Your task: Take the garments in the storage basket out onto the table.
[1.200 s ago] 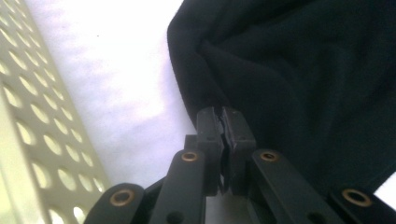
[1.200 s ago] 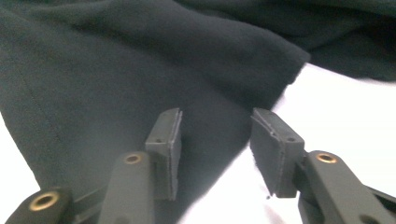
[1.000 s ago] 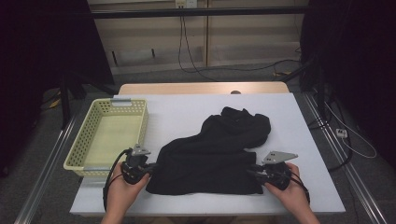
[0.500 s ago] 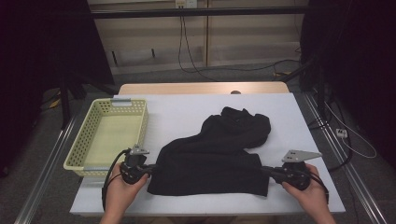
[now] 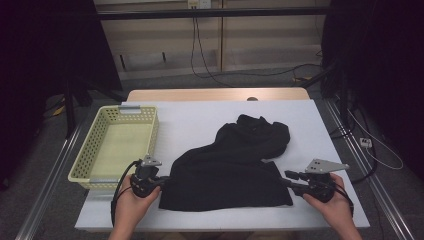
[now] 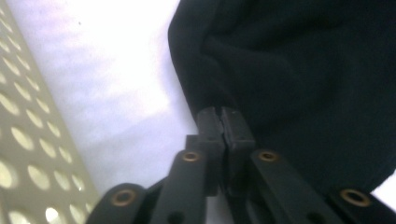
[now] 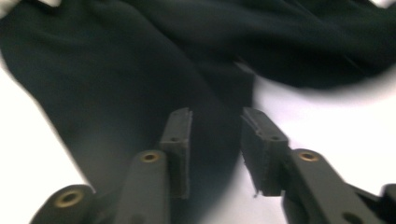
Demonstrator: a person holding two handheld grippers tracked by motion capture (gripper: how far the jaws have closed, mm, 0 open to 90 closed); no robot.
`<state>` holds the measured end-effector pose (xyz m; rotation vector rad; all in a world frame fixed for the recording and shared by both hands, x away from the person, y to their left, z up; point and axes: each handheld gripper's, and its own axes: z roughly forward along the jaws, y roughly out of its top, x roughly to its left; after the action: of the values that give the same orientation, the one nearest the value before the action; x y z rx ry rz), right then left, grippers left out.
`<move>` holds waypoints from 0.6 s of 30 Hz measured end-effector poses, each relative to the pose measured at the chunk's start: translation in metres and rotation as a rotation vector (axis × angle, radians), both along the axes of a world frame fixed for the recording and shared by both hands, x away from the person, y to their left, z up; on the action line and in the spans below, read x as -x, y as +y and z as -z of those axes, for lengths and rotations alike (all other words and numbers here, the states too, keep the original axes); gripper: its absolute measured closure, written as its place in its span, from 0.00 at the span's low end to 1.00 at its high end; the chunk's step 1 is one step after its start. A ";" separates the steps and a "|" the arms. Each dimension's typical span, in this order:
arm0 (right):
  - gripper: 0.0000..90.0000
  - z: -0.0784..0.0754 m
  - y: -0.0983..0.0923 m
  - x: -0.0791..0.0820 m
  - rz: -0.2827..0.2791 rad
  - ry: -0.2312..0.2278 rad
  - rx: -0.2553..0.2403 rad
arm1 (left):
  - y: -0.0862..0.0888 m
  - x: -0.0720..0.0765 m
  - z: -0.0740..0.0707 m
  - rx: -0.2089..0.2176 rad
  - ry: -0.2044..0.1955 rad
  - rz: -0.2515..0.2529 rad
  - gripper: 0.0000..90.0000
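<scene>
**Inspector:** Status of the work: a black garment (image 5: 227, 172) lies on the white table (image 5: 190, 120), its near part spread flat toward the person, its far part bunched in a heap; I judge the flattening partly done, with the heap left to smooth and any folding not begun.

**Clerk:** And the grippers?

**Inspector:** The left gripper (image 6: 224, 122) has its jaws nearly together at the garment's near left corner; whether cloth is pinched I cannot tell. The right gripper (image 7: 215, 135) has just been opening; its jaws stand apart over the garment's right edge, pressing nothing.

**Clerk:** Surroundings?

**Inspector:** A yellow basket (image 5: 82, 159) sits on the table's left side, just beside the left gripper; cables (image 5: 350, 145) trail on the floor at right; nothing obstructs the cloth, though the basket crowds leftward moves.
</scene>
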<state>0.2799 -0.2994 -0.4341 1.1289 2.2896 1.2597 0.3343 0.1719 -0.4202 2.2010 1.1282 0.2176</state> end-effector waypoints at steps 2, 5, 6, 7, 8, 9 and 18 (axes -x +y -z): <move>0.61 -0.002 0.017 -0.001 -0.055 -0.021 -0.014 | -0.003 0.000 0.001 0.037 0.012 0.015 0.67; 0.59 0.000 0.050 -0.004 -0.157 -0.009 -0.021 | -0.010 0.000 0.001 0.081 0.014 0.070 0.44; 0.59 0.001 0.062 -0.005 -0.195 -0.004 -0.021 | -0.012 0.001 0.001 0.080 0.008 0.083 0.41; 0.58 0.002 0.075 -0.006 -0.231 -0.007 -0.020 | -0.015 0.001 0.002 0.075 0.002 0.094 0.37; 0.58 0.002 0.087 -0.007 -0.266 -0.014 -0.009 | -0.017 0.001 0.003 0.084 0.004 0.102 0.33; 0.58 0.002 0.098 -0.009 -0.305 -0.018 -0.006 | -0.018 0.001 0.003 0.096 0.010 0.104 0.31; 0.55 0.019 0.172 -0.011 -0.479 0.033 0.089 | -0.031 0.000 0.010 0.120 -0.004 0.108 0.22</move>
<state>0.2907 -0.1273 -0.4526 0.5899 2.7120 1.2787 0.3345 0.1412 -0.4299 2.1466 0.9910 0.1054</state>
